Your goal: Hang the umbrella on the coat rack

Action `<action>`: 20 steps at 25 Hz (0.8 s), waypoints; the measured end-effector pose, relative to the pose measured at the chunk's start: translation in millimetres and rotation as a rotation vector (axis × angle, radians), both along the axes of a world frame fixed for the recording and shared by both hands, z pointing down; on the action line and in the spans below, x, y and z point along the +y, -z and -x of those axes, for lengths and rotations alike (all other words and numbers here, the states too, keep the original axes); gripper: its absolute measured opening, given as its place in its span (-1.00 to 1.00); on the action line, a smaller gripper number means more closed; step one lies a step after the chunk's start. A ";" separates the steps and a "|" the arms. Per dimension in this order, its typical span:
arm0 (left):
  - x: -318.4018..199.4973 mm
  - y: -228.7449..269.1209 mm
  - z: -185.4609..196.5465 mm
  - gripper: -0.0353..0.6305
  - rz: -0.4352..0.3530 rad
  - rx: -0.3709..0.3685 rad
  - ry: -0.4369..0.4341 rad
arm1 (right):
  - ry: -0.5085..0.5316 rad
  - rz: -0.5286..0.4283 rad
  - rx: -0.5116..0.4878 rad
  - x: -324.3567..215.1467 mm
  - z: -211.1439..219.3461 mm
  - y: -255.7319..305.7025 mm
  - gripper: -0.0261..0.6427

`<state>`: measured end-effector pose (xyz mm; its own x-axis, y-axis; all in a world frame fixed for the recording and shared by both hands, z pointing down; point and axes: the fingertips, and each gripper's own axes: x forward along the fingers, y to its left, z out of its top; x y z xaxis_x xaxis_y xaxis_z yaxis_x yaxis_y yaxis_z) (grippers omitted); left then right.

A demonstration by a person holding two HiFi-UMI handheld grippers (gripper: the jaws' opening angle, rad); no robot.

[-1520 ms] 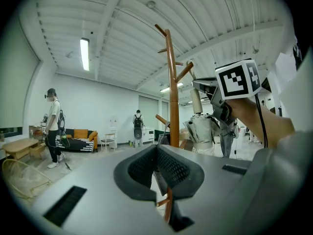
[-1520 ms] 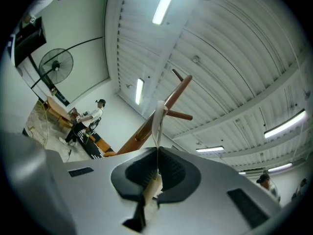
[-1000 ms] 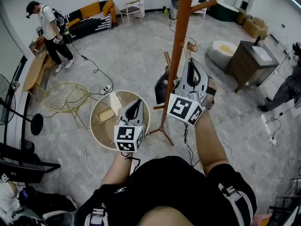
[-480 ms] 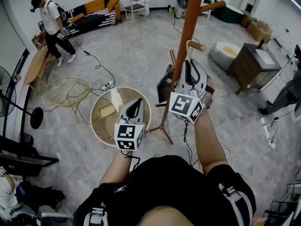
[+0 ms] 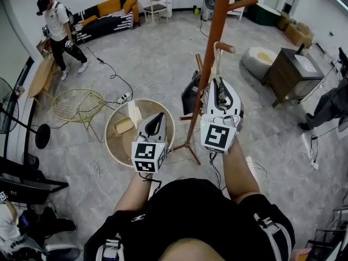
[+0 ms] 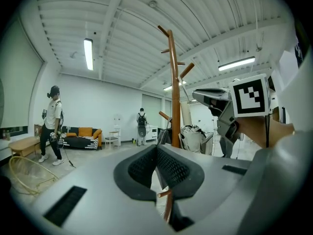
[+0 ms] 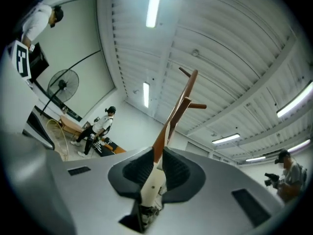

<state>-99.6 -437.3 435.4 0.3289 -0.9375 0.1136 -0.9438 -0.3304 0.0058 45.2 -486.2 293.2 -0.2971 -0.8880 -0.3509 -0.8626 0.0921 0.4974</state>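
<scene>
A: A round, rimmed basket (image 5: 109, 145) is seen at the 9 o'clock side of the coat rack (image 5: 210, 64). A pale yellow block (image 5: 123, 126) and a flat white sheet (image 5: 133, 113) are held in it.

B: Noted. The left tongs (image 6: 156, 154) are pressed together, ribbed black pads touching, and nothing is gripped between them.

A: And the right tongs (image 7: 157, 156) are clamped on the umbrella (image 7: 152, 184), on its smooth cream shaft just below the brown wooden handle.

B: In the head view the umbrella is held upright at the 3 o'clock side of the pole, just beside it. The rounded end of the handle is seen at 12 o'clock above the tongs.

A: Whether the handle and a peg are touching cannot be told. A dark shape (image 5: 189, 94) at the pole's 9 o'clock is half hidden and cannot be made out.

B: The rack's top is cut off in the head view, but its angled pegs are shown in the left gripper view.

A: A yellow wire table (image 5: 76, 110), round and open-meshed, is seen at 10 o'clock from the basket.
</scene>
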 end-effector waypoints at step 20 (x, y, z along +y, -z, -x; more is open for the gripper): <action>18.7 -8.9 -13.5 -0.84 0.025 -0.033 -0.076 | 0.123 0.398 -0.356 34.8 -12.6 -96.3 -0.88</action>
<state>-86.2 -418.6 444.3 0.3950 -0.9066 0.1484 -0.9157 -0.4016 -0.0162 57.9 -451.4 389.6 -0.3317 -0.9388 -0.0925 -0.9422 0.3247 0.0824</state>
